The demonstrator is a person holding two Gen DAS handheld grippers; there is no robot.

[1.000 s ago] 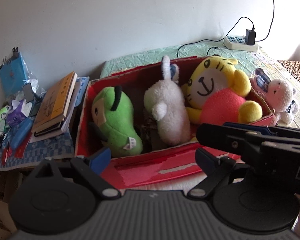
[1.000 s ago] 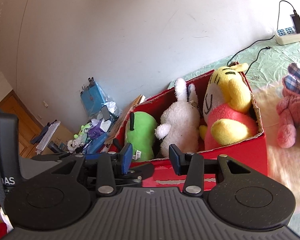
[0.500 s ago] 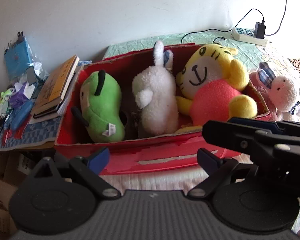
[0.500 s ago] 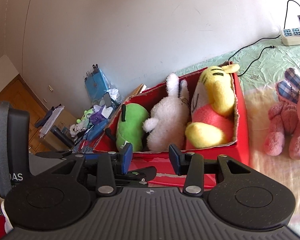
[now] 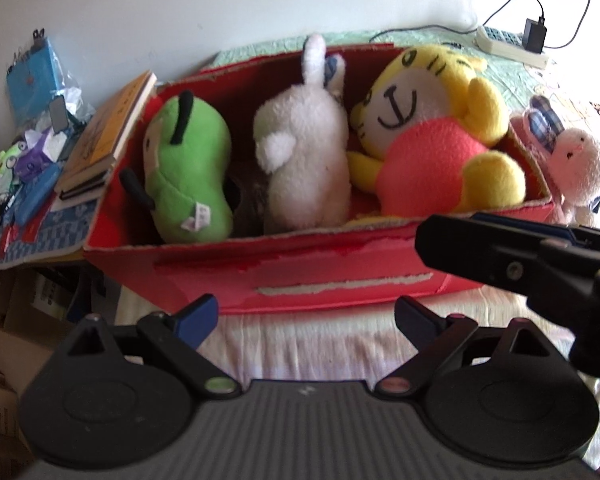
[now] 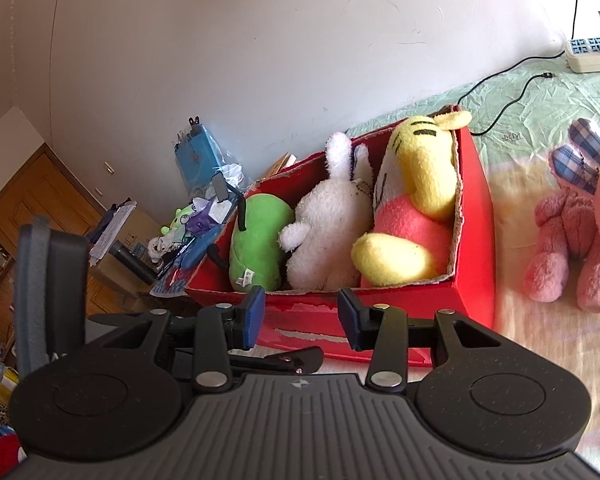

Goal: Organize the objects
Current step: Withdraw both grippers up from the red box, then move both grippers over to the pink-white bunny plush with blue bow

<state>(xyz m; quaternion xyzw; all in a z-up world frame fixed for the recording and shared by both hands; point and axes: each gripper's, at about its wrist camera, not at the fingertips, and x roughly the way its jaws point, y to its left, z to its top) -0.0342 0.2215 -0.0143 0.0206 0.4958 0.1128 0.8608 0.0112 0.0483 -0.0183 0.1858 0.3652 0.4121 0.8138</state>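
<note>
A red cardboard box lies on the bed. In it, side by side, are a green plush, a white rabbit plush and a yellow tiger plush. A pink bunny plush lies outside the box, off its right end. My left gripper hangs open and wide before the box's front wall, nothing between its fingers. My right gripper stands partly open at the front wall, also empty; in the left wrist view it crosses at the right.
A stack of books, a blue packet and small clutter crowd the surface left of the box. A power strip with cables lies by the wall. A wooden cabinet stands far left.
The left gripper has dipped and tilted down toward the box, so I look further into it, and its jaws have widened a little. The right gripper shifted sideways; more of the pink bunny shows.
</note>
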